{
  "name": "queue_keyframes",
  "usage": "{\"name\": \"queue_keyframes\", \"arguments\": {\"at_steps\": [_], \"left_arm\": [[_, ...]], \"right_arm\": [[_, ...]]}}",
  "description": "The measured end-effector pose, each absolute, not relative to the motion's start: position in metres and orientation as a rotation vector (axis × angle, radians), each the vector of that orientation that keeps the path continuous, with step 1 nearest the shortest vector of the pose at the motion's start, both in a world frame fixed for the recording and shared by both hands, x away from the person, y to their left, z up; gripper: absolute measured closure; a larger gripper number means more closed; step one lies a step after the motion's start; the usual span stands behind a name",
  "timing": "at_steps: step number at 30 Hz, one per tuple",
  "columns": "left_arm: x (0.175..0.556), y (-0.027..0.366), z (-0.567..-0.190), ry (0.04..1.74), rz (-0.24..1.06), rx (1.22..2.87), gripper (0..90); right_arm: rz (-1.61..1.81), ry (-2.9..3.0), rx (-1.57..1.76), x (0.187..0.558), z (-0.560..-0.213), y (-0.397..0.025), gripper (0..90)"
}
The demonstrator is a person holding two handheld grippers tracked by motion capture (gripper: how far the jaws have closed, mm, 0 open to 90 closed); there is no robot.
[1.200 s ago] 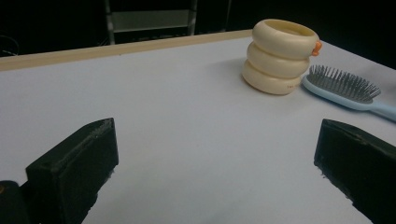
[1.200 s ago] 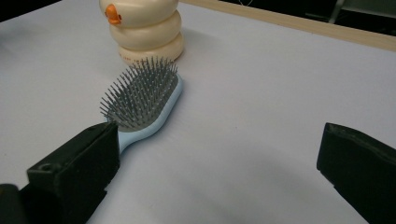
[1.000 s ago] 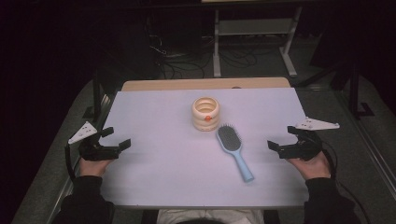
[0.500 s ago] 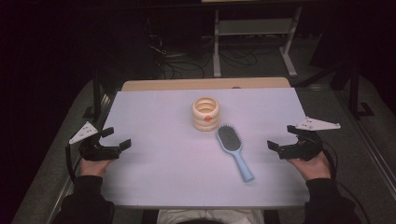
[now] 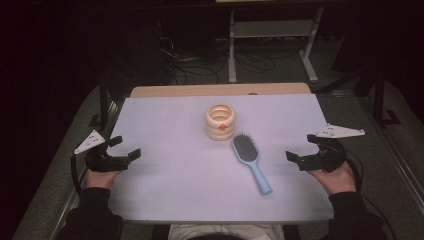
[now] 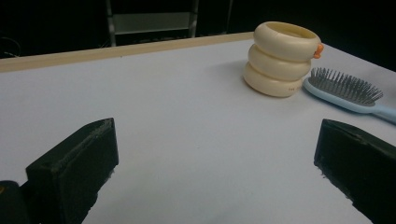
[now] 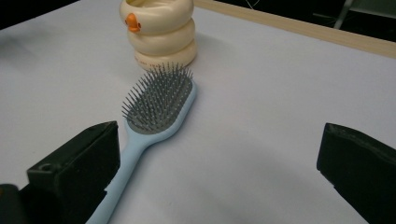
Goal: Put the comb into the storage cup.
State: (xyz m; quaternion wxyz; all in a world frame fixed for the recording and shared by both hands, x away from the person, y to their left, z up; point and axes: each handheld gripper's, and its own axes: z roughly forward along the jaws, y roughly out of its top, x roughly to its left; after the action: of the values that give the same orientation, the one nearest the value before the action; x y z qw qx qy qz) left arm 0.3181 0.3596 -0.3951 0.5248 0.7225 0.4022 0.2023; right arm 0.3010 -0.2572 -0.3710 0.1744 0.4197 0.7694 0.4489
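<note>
A cream holder (image 5: pixel 220 121) shaped like three stacked, rounded rings stands upright near the far middle of the tabletop (image 5: pixel 170 130), open at the top, smooth and matte, with a small orange beak-like nub on its side. Just beside it, toward the person, lies a light blue paddle hairbrush (image 5: pixel 249 158), bristles up; its dark grey pad carries fine pins, and its slim handle runs toward the near right. The brush head sits close to the holder's base; whether they touch cannot be told. The tabletop is covered in a pale lilac sheet, with a bare wooden strip (image 5: pixel 220 90) along the far edge.

The left tongs (image 5: pixel 124 150) rest at the left edge of the sheet, spread wide with nothing between them, well apart from both items. The right tongs (image 5: pixel 302 148) rest at the right edge, likewise spread and empty, nearer the brush than the holder. In the right gripper view the brush handle is cut off behind the nearer black jaw. The surroundings beyond the tabletop are dark; a metal frame (image 5: pixel 272 35) and floor cables (image 5: pixel 200 70) are faintly visible.
</note>
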Motion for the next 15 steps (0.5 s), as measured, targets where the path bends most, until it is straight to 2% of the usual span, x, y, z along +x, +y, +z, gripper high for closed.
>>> {"name": "queue_keyframes", "arguments": {"at_steps": [15], "left_arm": [[0.318, 0.36, -0.395, 0.96, 0.484, 1.719, 0.0]], "right_arm": [[1.229, 2.232, 1.155, 0.301, -0.351, -0.246, 0.0]]}}
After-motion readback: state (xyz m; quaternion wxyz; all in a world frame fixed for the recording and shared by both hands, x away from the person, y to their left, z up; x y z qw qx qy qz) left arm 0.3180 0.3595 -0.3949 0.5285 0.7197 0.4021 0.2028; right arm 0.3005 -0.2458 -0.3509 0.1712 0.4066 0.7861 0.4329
